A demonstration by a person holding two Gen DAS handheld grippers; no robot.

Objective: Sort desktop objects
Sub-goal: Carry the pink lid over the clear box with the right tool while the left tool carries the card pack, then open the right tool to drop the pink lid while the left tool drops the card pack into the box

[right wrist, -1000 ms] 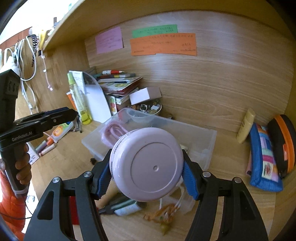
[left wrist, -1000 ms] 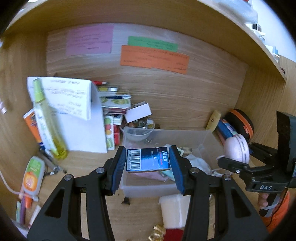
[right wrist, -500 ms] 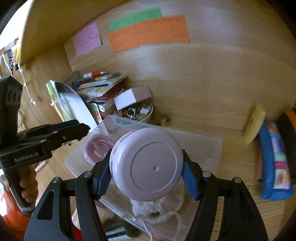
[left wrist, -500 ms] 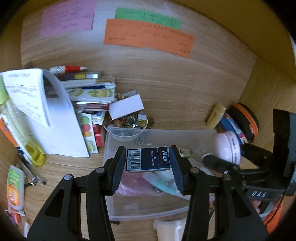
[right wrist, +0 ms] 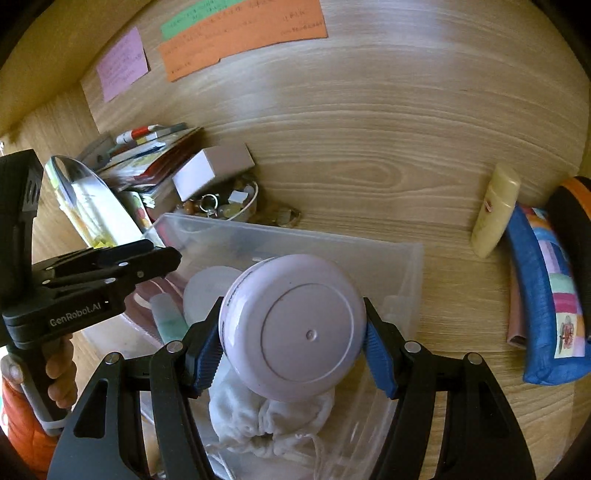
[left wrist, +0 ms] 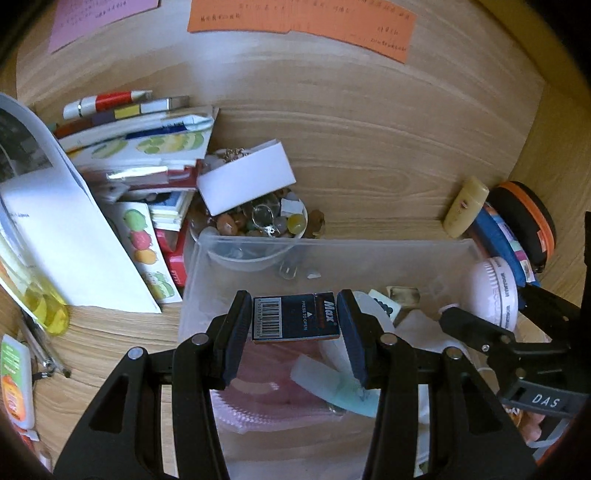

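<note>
We are looking into a home desk nook, a wooden alcove used for study and odds and ends. Handwritten paper notes are stuck to the wood-grain back wall [right wrist: 388,122]: an orange one [left wrist: 299,18], a pink one [right wrist: 122,68] and a green one [right wrist: 192,18]. At far left we see a stack of booklets and papers [left wrist: 147,147] with a marker [left wrist: 107,103] on top. A small bowl of beads and trinkets [left wrist: 255,225] sits beside it, behind a clear plastic bin [left wrist: 332,258] of loose items. To the right a cream tube [right wrist: 495,210] leans against the wall, next to a colourful patchwork pouch [right wrist: 546,295].
</note>
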